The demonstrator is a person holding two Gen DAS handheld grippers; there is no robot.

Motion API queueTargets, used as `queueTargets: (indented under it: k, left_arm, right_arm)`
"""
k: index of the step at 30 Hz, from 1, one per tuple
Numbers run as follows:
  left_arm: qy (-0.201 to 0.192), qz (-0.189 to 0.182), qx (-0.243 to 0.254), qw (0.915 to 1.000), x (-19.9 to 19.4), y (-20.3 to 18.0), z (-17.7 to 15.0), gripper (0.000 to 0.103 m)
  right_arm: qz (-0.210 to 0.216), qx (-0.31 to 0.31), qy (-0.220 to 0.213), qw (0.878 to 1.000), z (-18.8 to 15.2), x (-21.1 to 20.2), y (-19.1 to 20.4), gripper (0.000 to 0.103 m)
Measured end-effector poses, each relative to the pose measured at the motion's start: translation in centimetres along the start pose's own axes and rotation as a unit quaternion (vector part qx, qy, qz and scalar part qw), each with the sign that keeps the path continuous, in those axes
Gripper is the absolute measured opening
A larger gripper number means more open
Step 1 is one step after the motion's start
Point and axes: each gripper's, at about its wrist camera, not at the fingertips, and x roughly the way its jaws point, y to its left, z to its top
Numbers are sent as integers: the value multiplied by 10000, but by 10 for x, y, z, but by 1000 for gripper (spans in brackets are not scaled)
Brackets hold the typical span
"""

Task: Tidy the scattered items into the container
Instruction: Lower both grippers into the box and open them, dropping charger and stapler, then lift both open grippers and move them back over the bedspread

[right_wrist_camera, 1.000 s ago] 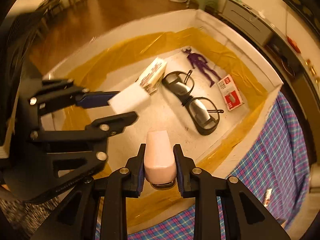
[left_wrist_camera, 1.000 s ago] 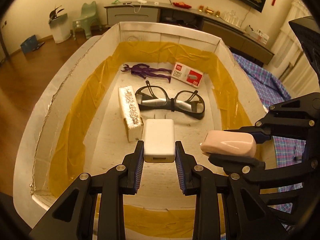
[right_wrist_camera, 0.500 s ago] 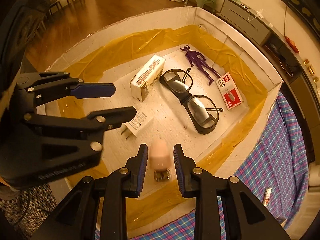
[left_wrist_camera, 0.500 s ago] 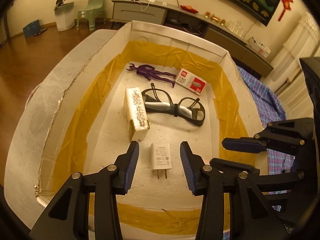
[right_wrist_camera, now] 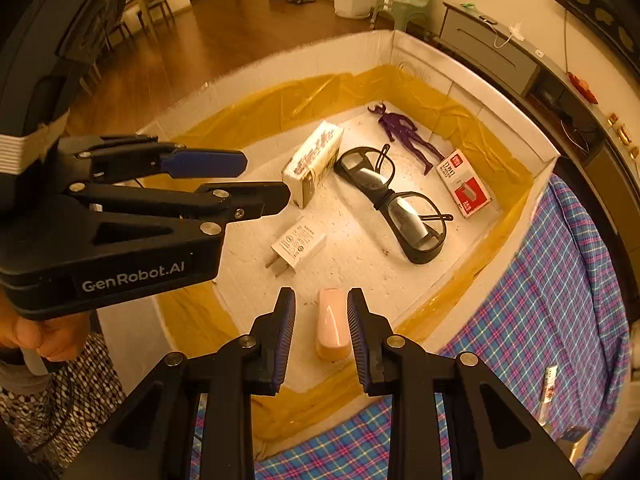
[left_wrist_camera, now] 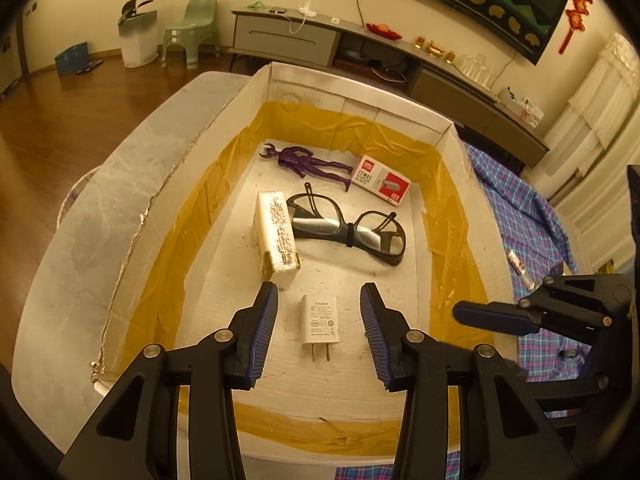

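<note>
Here, in the left wrist view, the left gripper (left_wrist_camera: 318, 320) is hovering over the near end of the white box (left_wrist_camera: 360, 94), its jaws spread after just opening, and the white charger (left_wrist_camera: 319, 319) is lying flat on the box floor between the pads, touching neither, prongs toward the near side. Farther in, a cream carton (left_wrist_camera: 276, 236) is lying left of the black glasses (left_wrist_camera: 348, 230), and beyond them a purple figure (left_wrist_camera: 308, 162) and a red-and-white staple box (left_wrist_camera: 381, 179) are resting near the far wall. The right gripper (left_wrist_camera: 492, 316) is showing at the right edge over a checked cloth (left_wrist_camera: 532, 216). In the right wrist view, the right gripper (right_wrist_camera: 321, 330) is holding its jaws parted, with the pink case (right_wrist_camera: 332, 326) lying on the box floor between the pads, apparently clear of both. The left gripper (right_wrist_camera: 224, 176) is reaching in from the left, jaws apart, above the charger (right_wrist_camera: 298, 245). A hand (right_wrist_camera: 44, 334) is gripping its handle at the lower left.
</note>
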Motion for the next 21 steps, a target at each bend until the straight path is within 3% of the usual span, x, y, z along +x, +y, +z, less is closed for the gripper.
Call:
queueTargets:
  k: [6, 10, 16, 21]
  left_arm:
    - [-403, 166, 78, 9990, -25, -11, 2, 46]
    - [-753, 318, 229, 9964, -47, -20, 1, 46]
    - [-1174, 245, 437, 9918, -78, -41, -5, 46]
    - [-1277, 71, 650, 9897, -92, -63, -12, 46]
  right_arm:
    - [15, 306, -803, 9963, -6, -38, -8, 29]
    - [113, 408, -1342, 9900, -17, -67, -8, 36]
    - [109, 308, -1933, 9806, -40, -102, 4, 38]
    - [17, 273, -2339, 9719, -65, -127, 8, 38]
